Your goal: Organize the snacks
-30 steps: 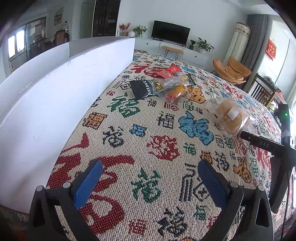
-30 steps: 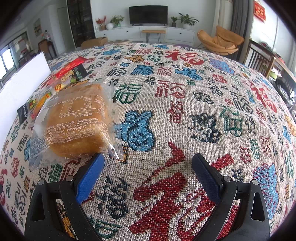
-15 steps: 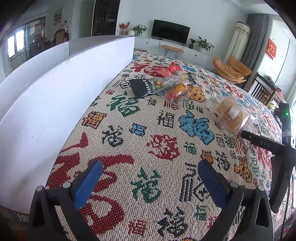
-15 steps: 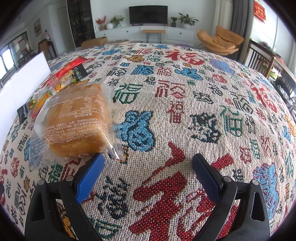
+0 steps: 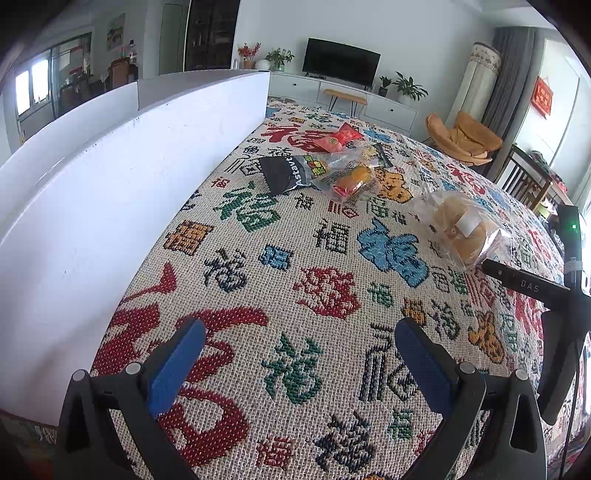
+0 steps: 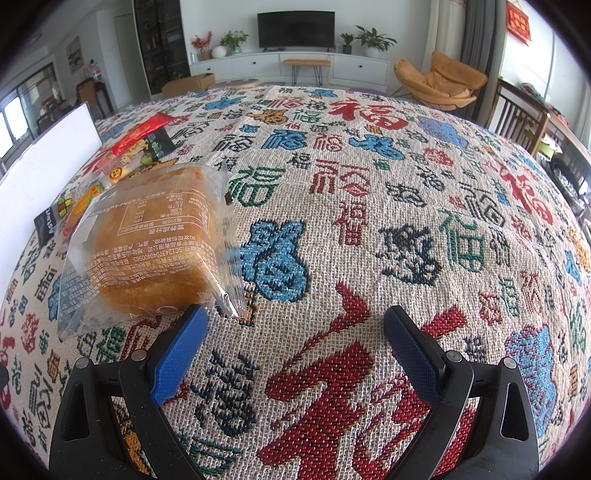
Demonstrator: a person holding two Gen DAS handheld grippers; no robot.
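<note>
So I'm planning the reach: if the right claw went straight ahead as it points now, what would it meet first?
Probably only the patterned tablecloth; the wrapped bun lies left of the right claw, apparently off its line.

Both wrist views look low across the patterned tablecloth [image 5: 332, 258] toward the television [image 6: 295, 29], sharing the snack pile [image 5: 332, 170].

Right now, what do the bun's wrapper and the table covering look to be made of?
The bun's wrapper looks like clear glossy plastic film: the bun shows through, with printed text and crinkled sealed edges. The table covering looks like coarse matte woven fabric, its characters built from visible stitches.
</note>
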